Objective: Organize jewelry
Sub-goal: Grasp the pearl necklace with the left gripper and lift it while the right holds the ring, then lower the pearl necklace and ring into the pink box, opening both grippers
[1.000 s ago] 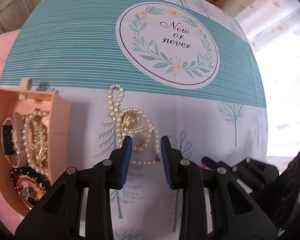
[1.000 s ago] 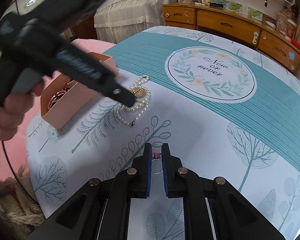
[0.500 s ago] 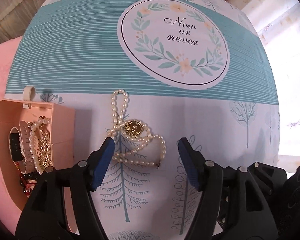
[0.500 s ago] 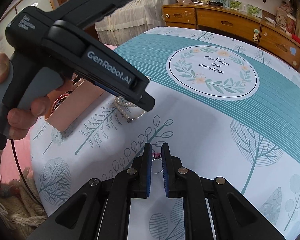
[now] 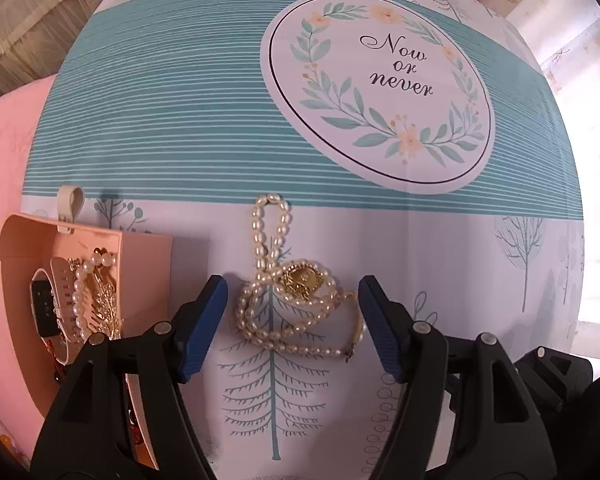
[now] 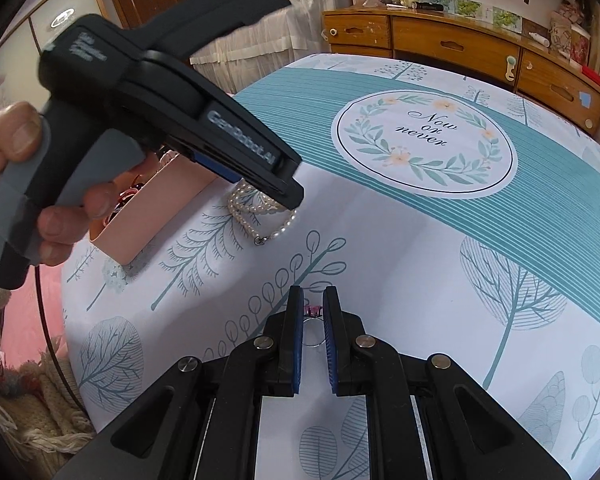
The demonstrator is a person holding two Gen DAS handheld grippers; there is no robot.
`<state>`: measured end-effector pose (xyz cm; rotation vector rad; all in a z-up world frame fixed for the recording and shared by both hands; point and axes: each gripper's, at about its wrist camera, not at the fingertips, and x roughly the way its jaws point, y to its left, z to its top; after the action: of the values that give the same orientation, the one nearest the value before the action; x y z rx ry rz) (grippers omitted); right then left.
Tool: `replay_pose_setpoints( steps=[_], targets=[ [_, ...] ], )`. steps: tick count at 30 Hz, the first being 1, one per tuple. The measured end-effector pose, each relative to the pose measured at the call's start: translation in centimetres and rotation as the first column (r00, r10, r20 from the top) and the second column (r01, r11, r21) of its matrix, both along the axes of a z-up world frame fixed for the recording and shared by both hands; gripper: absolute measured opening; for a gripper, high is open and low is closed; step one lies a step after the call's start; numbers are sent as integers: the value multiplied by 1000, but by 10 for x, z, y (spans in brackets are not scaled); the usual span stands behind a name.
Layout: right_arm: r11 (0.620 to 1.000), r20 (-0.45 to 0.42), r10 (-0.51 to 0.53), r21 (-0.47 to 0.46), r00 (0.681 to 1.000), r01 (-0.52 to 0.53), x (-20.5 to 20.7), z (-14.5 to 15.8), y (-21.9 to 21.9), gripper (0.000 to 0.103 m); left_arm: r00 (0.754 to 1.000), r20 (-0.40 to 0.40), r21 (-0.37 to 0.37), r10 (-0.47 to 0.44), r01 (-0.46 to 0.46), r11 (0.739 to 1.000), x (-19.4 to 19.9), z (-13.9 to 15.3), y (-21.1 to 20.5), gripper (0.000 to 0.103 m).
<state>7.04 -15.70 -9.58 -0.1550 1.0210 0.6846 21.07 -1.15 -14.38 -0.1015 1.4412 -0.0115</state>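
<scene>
The left gripper (image 5: 292, 320) is pointed down with its jaws spread wide, just opened, above the pearl necklace (image 5: 296, 304) on the surface (image 5: 440, 264). In the right-wrist view the necklace is partly hidden. A ring (image 6: 313, 330), half concealed, is pinched by the right gripper (image 6: 313, 338).

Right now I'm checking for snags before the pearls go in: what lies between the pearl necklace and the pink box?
Only bare tablecloth, plus the open left claw's blue pad hanging over that gap. The left wrist view shows the pearl necklace and pink box apart.
</scene>
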Motion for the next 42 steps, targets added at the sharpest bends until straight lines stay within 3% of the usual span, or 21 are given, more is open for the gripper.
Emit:
replay_pose_setpoints(
  steps=[6,9,11,15,21,28,33,42],
  targets=[
    [1000,-10,-18,3,1000,18,1,-1,-3,10,1000,-10,-8,21,-21,1000,2,0,1,63],
    [1000,-14,-26,8,1000,26,1,-2,-4,10,1000,-9,-10,25,-25,1000,2,4,8,35],
    [999,-17,-30,13,999,31,1,-1,-5,10,999,-29,-43,23,-24,999,2,5,13,12],
    [999,-17,-34,14,999,34,2,0,-4,10,998,-47,-105,37,-42,994,-4,6,24,4],
    [999,6,-26,20,1000,26,-3,12,-1,10,999,15,-160,44,-41,986,-22,37,27,3],
    [999,52,-26,29,998,25,-14,40,5,10,985,173,-206,7,29,978,-36,123,13,3],
    [999,100,-23,42,995,19,-25,68,12,10,959,284,-216,-2,66,974,-60,184,10,3],
    [997,193,0,71,981,-14,-40,124,39,10,886,462,-198,36,63,978,-113,284,55,3]
  ],
)
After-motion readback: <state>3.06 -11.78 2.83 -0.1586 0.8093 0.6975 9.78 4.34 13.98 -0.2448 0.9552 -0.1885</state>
